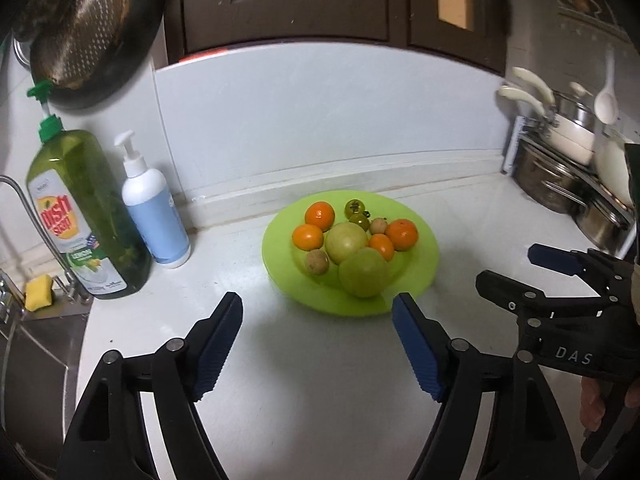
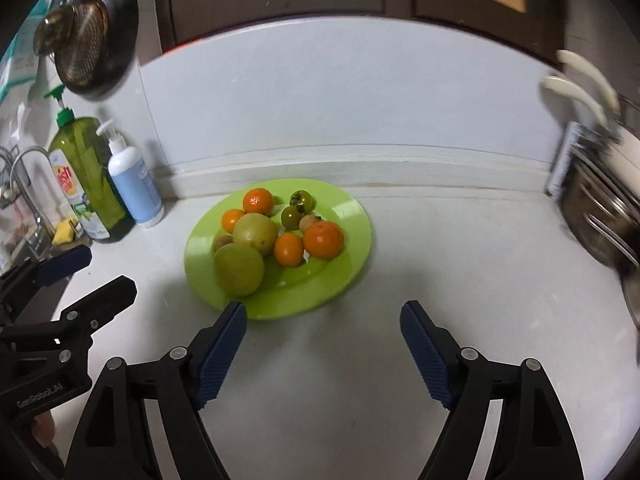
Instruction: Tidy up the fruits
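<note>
A plate [image 1: 416,280] sits on the worktop [image 1: 304,380], near the back edge, close to the wall [image 1: 320,128]. All the fruit [image 1: 346,242] lies on the plate in one bunch, pieces touching each other. Two big round ones are in the middle and front. Smaller round ones sit around them, at the left, the back and the right.

At the left edge of the worktop stand two pump bottles [image 1: 156,216] side by side, touching the wall. Left of them is the sink [image 1: 36,344] with a sponge [image 1: 39,291] on its rim. A pan [image 1: 92,28] hangs above the bottles. At the right back corner is a rack of pots [image 1: 568,176].
</note>
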The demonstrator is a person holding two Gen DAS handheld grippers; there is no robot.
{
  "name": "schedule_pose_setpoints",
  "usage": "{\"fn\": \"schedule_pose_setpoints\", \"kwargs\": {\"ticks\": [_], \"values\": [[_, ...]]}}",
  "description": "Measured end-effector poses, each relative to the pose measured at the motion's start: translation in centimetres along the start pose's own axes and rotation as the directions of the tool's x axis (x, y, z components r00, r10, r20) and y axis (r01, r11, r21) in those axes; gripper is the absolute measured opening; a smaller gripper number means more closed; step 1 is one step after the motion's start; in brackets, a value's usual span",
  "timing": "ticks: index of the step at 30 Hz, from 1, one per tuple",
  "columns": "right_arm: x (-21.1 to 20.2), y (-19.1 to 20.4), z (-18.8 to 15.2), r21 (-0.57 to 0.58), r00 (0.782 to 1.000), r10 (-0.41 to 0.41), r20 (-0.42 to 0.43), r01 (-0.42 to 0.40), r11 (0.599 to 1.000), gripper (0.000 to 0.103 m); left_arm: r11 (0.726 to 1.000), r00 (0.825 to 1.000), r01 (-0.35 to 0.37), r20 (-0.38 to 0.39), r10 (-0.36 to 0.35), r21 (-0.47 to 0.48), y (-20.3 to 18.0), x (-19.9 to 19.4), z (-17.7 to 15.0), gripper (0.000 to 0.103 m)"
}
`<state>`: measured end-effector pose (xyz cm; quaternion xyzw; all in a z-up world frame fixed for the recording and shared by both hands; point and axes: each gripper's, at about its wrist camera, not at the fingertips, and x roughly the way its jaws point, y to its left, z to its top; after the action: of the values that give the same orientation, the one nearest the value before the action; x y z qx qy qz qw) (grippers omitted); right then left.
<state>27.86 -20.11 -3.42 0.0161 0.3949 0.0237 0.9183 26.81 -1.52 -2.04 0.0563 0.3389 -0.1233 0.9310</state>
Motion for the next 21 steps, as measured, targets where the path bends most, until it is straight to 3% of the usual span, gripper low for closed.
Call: {"fn": "schedule_pose_setpoints", "kwargs": {"ticks": [8, 21], "values": [[-6.0, 0.7, -3.1, 0.047, 0.995, -0.056, 0.078, 0.052, 0.998, 0.085, 1.0, 0.998, 0.001, 0.058, 0.0, -0.009, -0.8, -5.5, -1.2, 0.089], [-15.3, 0.1, -7.0, 0.011, 0.982, -0.052, 0.18, 0.051, 0.999, 0.091, 0.998, 0.988, -0.018, 0.152, 0.026, -0.054, -4.5, -14.1, -4.5, 0.099]]}}
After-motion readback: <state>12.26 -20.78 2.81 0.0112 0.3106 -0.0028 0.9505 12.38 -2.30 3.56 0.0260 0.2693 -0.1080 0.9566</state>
